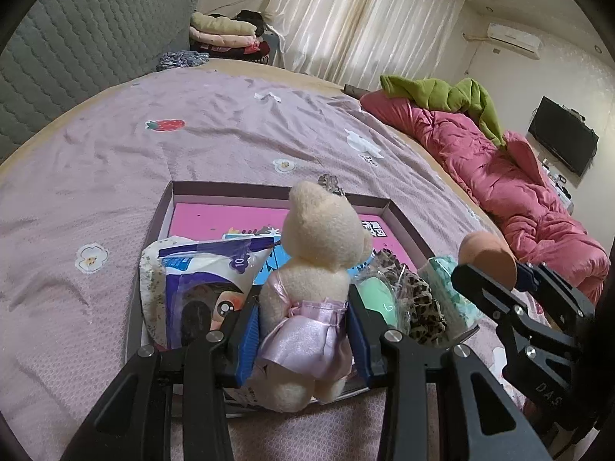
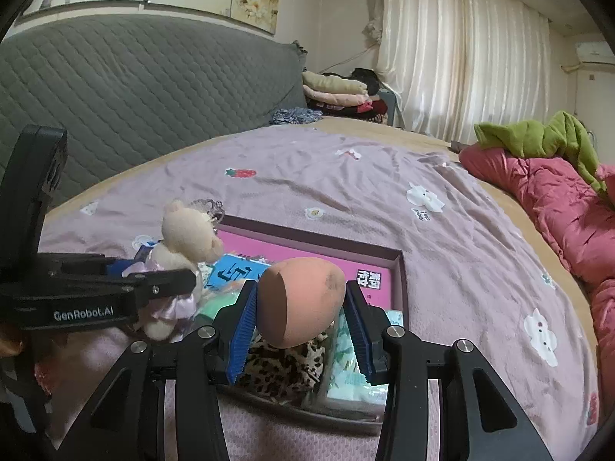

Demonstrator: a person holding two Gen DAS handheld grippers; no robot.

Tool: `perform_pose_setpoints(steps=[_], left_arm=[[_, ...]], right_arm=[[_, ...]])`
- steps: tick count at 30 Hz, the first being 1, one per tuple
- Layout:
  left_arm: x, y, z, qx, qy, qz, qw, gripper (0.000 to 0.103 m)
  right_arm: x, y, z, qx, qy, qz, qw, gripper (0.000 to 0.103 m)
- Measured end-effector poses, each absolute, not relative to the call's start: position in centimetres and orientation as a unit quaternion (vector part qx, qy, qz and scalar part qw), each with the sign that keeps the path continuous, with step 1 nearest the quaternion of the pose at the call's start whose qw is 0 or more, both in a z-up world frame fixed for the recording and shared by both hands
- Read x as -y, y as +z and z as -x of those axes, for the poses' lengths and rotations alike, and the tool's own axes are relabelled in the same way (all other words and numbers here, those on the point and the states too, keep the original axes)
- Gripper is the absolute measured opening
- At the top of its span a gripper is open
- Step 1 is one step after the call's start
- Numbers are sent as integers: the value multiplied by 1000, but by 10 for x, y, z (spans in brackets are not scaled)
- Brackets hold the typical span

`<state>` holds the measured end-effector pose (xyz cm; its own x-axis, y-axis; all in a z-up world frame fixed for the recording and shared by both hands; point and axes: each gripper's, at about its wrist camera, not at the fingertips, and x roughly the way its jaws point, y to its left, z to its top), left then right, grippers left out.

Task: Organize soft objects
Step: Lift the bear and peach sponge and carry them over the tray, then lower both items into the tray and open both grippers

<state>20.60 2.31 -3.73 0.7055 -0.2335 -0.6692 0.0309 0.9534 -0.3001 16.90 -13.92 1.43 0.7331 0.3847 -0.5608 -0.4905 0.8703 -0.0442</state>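
So the cream teddy bear in a pink satin dress (image 1: 311, 269) is clamped at the waist between the blue pads of the left tool (image 1: 303, 330), jaws partly closed on its body, and it hangs upright over the near edge of the shallow box (image 1: 403, 215) on the bed. The peach makeup sponge (image 2: 301, 299) is pinched the same way in the right tool (image 2: 301, 326), jaws about half shut on its sides, hovering over the right end of that box. Looks like both are on their way in but neither is set down yet. Already inside the box: a pack of wipes or pads in blue and white wrapping (image 1: 200, 269) on the left, a mint green sponge (image 1: 374, 296), a leopard-print fabric piece in clear wrap (image 1: 419, 303), and a small floral tissue pack (image 1: 449, 288) at the right side. So I'd say it's pretty far along, with just these two to drop in. Around it there's the lilac bedspread (image 1: 192, 153), a red quilt (image 1: 499, 176) with a green garment (image 1: 453, 96) on it, and folded clothes (image 1: 226, 34) by the headboard, which may or may not count.
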Motion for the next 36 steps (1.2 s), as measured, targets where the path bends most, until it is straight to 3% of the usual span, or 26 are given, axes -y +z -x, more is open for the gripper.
perform_pose_setpoints(steps=[23,30,36], left_arm=[[-14,-48,-215,-415,-80,115,899,44],[-17,-48,-216,-416,-85,124,897,47],[-19,-44,-213,-405,-83,126,902,49]], right_arm=[[123,-21,-181,-336,234,150,900,49],[130,-14,-181,-326,232,137,906,69],[136,0,-176,-300,235,123,916,70]])
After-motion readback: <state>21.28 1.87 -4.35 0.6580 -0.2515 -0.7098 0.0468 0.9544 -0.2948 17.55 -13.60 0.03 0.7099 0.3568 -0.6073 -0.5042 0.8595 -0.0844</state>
